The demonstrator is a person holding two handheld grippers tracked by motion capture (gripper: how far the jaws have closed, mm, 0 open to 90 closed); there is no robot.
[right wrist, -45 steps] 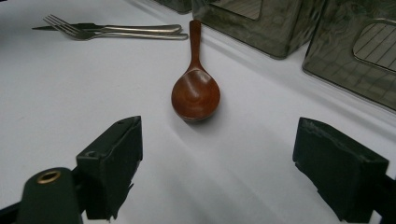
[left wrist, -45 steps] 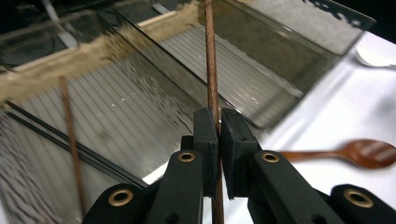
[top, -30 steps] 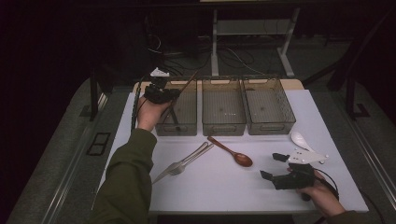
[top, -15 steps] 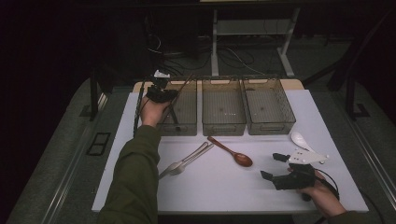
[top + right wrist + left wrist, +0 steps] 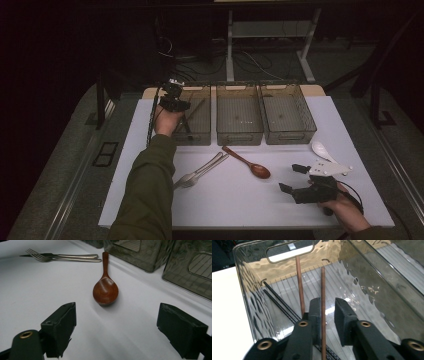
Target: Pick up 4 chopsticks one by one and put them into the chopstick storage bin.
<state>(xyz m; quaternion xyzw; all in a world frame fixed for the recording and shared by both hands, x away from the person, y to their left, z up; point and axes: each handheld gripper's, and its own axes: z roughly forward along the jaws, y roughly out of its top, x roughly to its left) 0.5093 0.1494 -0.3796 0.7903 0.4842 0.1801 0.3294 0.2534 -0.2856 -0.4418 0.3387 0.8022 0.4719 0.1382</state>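
The right gripper [image 5: 116,327] rests wide open near the table's front edge, facing the wooden spoon [image 5: 105,288], which lies untouched beyond it. Farther off, the left gripper [image 5: 325,315] hangs inside the left bin [image 5: 249,297], jaws parted around a brown chopstick [image 5: 322,285] that touches one pad; pulling out carelessly could drag the stick along.

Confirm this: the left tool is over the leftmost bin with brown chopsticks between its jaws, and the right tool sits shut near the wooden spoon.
One thing is wrong: the right tool is wide open, not shut, as the right gripper view shows, with the wooden spoon ahead of its spread jaws. The left tool is indeed over the leftmost bin, a brown chopstick between its jaws.
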